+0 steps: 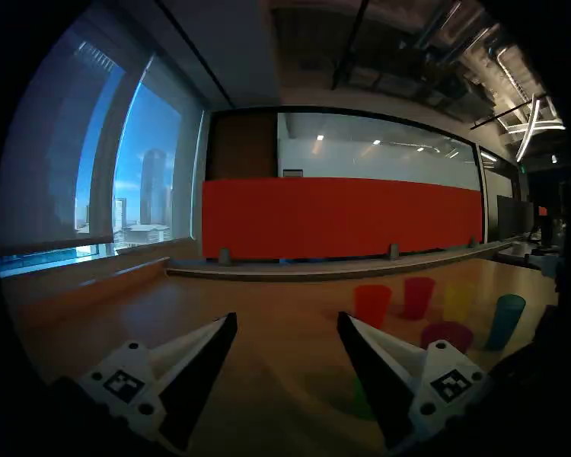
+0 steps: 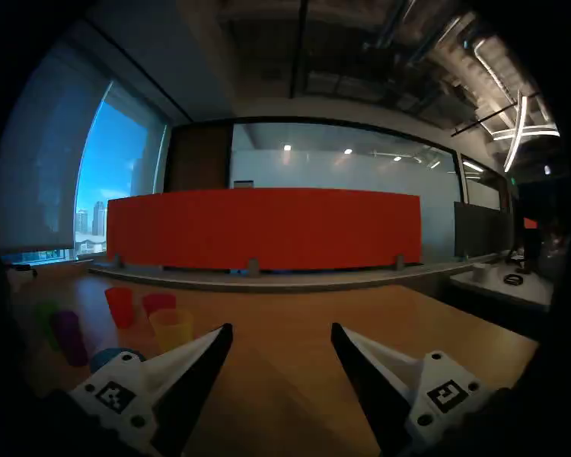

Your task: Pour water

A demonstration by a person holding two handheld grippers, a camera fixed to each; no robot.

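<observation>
Several coloured plastic cups stand on a wooden table [image 1: 285,305]. In the left gripper view they sit to the right: an orange cup [image 1: 372,305], a red cup [image 1: 418,297], a yellow cup [image 1: 457,302], a teal cup [image 1: 506,320], a magenta cup [image 1: 447,335]. A green cup [image 1: 359,400] is partly hidden by the right finger. My left gripper [image 1: 285,321] hovers open over bare wood. In the right gripper view the cups are at the left: orange cup [image 2: 119,306], red cup [image 2: 158,303], yellow cup [image 2: 171,329], purple cup [image 2: 71,337], green cup [image 2: 46,320]. My right gripper [image 2: 281,331] is open, holding nothing.
A red partition [image 1: 339,217] runs along the table's far edge. A big window [image 1: 141,183] is at the left. Another desk [image 2: 499,282] with small objects and a dark monitor [image 2: 480,228] stands at the far right.
</observation>
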